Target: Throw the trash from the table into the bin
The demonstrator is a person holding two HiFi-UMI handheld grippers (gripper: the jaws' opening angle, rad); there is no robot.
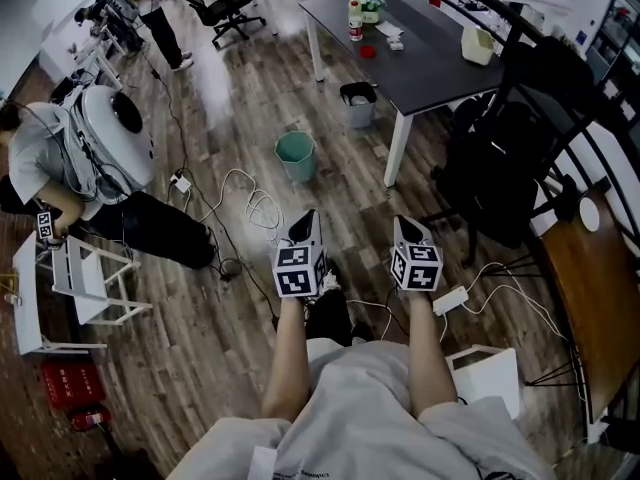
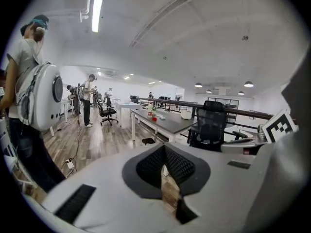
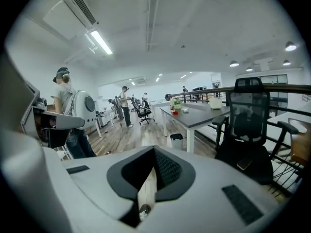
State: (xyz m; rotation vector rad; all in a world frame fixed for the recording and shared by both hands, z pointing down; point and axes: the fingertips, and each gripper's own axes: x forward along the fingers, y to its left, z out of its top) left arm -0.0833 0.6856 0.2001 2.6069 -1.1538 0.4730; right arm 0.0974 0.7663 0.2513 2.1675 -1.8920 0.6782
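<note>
A dark table [image 1: 420, 63] stands ahead to the right, with bottles [image 1: 355, 18], a red cap [image 1: 367, 51] and small white scraps [image 1: 394, 38] on it. A green bin [image 1: 295, 155] stands on the wooden floor in front of the table, and a grey bin with a black liner [image 1: 358, 103] sits under its edge. My left gripper [image 1: 303, 218] and right gripper [image 1: 405, 226] are held side by side over the floor, well short of the table. Both are shut with nothing between the jaws. The table [image 2: 167, 123] [image 3: 194, 115] lies ahead in both gripper views.
A black office chair [image 1: 500, 158] stands right of the table. A person with a white backpack [image 1: 100, 138] is at the left beside a white stool [image 1: 80, 278]. Cables [image 1: 250, 208] and a power strip [image 1: 450, 300] lie on the floor. A wooden table [image 1: 600, 288] is at the far right.
</note>
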